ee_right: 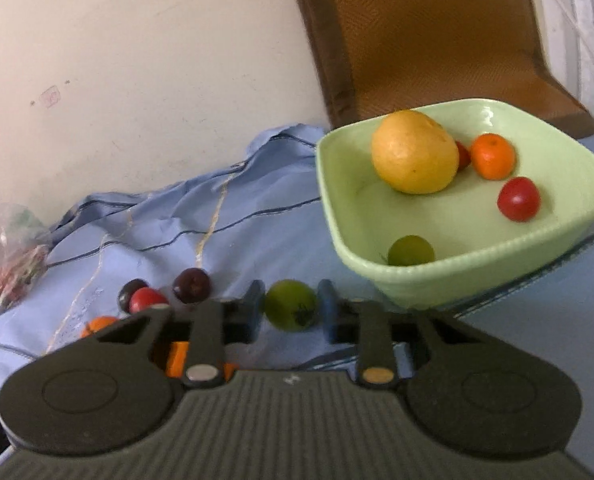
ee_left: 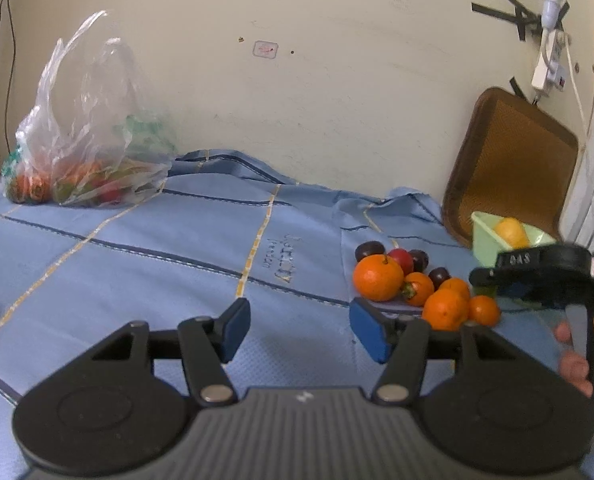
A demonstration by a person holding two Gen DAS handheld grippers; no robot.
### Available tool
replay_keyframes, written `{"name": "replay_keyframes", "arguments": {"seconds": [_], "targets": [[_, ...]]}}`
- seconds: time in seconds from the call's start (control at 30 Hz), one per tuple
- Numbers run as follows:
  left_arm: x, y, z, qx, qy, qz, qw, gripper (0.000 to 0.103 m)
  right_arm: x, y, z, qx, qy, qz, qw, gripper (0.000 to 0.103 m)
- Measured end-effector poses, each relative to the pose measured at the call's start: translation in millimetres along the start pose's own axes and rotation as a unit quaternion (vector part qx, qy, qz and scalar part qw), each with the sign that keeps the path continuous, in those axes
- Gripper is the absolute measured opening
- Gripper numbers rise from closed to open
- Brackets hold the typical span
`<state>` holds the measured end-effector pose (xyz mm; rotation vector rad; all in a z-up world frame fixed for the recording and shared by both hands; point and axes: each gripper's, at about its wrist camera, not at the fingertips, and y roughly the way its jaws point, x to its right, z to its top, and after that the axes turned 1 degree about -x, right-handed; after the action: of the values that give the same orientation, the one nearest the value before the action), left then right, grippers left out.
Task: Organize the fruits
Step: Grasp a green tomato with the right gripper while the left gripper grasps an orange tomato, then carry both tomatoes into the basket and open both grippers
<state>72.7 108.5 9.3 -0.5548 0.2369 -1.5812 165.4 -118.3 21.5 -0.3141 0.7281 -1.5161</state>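
The right gripper (ee_right: pixel 290 309) clamps a green fruit (ee_right: pixel 291 305) beside the green bowl (ee_right: pixel 437 280), while the left gripper (ee_left: pixel 299 326) stands apart, empty.

Right gripper (ee_right: pixel 290 307) clamps green fruit (ee_right: pixel 290 305) just left of green bowl (ee_right: pixel 477 272); bowl holds yellow fruit (ee_right: pixel 415 152), orange (ee_right: pixel 493 156), red tomato (ee_right: pixel 519 199), another green fruit (ee_right: pixel 411 250).

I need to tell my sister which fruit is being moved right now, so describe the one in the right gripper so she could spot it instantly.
Start at the pale green bowl in front of the brown tray that leans on the wall. Just left of the bowl's near corner, the right gripper has its jaws closed on a small round green fruit. It is the only green fruit outside the bowl; the loose pile is orange, red and dark purple.
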Motion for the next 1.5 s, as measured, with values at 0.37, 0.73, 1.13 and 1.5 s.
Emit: {"name": "replay_keyframes", "arguments": {"seconds": [0.37, 0.73, 1.13, 1.5], "targets": [[77.4, 4.3, -5.5, 0.028, 0.162, -0.063, 0.9844, 0.057, 42.1, -94.8, -55.2, 0.011, -0.087, 0.033, 0.996, 0.031], [109.3, 45.1, -1.6, -0.051, 0.158, -0.064, 0.984, 0.036, 42.3, -96.3, -71.5, 0.007, -0.156, 0.057, 0.986, 0.038], [93.5, -18.1, -41.5, -0.078, 0.111, -0.121, 0.9833, 0.035, 48.4, -110.7, -78.5, 0.006, -0.174, 0.078, 0.982, 0.047], [120.6, -5.5, -37.6, -0.074, 0.131, -0.125, 0.9808, 0.034, 56.0, -108.3, -72.6, 0.001, -0.163, 0.099, 0.982, 0.029]]}}
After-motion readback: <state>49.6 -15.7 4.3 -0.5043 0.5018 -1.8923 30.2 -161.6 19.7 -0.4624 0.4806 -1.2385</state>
